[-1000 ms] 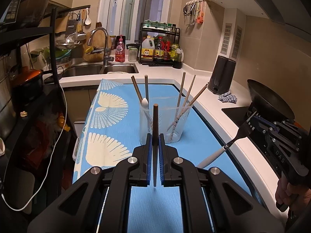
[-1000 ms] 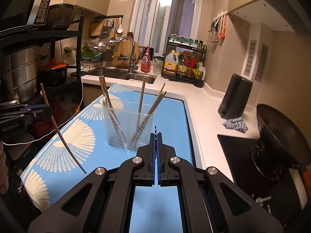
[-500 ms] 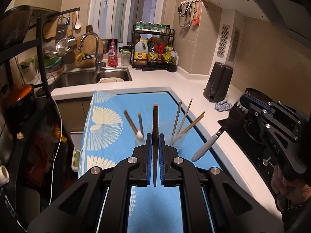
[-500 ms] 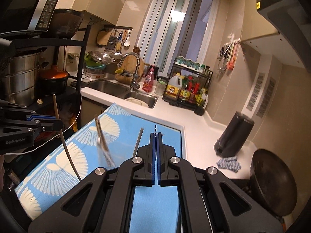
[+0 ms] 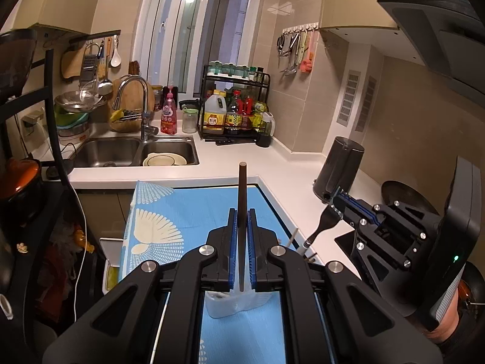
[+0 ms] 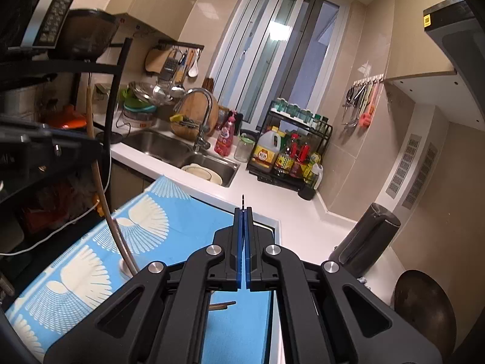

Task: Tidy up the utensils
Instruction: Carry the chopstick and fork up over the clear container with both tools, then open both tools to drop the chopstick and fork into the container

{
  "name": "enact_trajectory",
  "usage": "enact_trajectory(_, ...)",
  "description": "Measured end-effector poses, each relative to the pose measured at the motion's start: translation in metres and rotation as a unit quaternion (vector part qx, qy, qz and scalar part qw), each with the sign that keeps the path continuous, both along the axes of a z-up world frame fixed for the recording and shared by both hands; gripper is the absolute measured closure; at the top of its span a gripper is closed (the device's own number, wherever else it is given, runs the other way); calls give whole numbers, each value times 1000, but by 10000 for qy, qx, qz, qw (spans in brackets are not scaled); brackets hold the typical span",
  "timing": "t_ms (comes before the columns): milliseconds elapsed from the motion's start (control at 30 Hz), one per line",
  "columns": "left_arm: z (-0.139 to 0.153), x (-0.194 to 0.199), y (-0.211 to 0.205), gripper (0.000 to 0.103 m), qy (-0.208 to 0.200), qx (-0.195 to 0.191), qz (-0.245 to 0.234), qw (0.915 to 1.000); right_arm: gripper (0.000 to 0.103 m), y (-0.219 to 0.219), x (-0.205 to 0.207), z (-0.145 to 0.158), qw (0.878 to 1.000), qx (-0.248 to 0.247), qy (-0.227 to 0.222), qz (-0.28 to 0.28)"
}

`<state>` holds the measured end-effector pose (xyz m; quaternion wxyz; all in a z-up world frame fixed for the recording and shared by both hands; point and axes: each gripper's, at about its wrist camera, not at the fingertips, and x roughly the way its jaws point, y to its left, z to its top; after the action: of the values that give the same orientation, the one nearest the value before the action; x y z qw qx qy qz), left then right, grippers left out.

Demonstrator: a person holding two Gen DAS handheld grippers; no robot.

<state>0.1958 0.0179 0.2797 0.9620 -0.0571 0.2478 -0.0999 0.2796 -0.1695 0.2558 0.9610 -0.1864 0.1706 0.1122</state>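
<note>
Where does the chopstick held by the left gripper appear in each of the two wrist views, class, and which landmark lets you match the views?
Left wrist view: the chopstick stands upright at centre, clamped in the left gripper.
Right wrist view: the same chopstick runs down the left side, from the left gripper at the left edge towards the blue cloth.
Shared landmark: the sink faucet.

Black left gripper [image 5: 242, 221] (blue-padded fingers [image 5: 232, 236]), silver screws.
</note>
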Motion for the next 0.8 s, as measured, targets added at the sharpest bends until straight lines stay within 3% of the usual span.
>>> enact_trajectory(167, -21, 24, -3, 96, 216, 60, 46, 9997, 102, 4, 17, -19, 9999, -38, 141, -1)
enact_trajectory(400, -66, 53, -11, 96, 900, 237, -2, 9957, 102, 12, 30, -45, 9988, -68, 475, 103)
enact_trajectory(467, -72, 53, -11, 94, 1014, 299, 46, 9944, 93, 10, 27, -46, 9992, -53, 408, -24)
enact_trajectory(533, -69, 47, -8, 77, 965, 300, 45, 9949, 70, 5, 20, -40, 9994, 83, 340, -41)
enact_trajectory(633, -56, 31, -2, 70, 763, 327, 109, 9965, 67, -1, 7, -30, 9996, 138, 237, -49)
enact_trajectory(800, -43, 2, 7, 52, 545, 214, 156, 9982, 48, -14, -23, -15, 9988, 417, 226, -86)
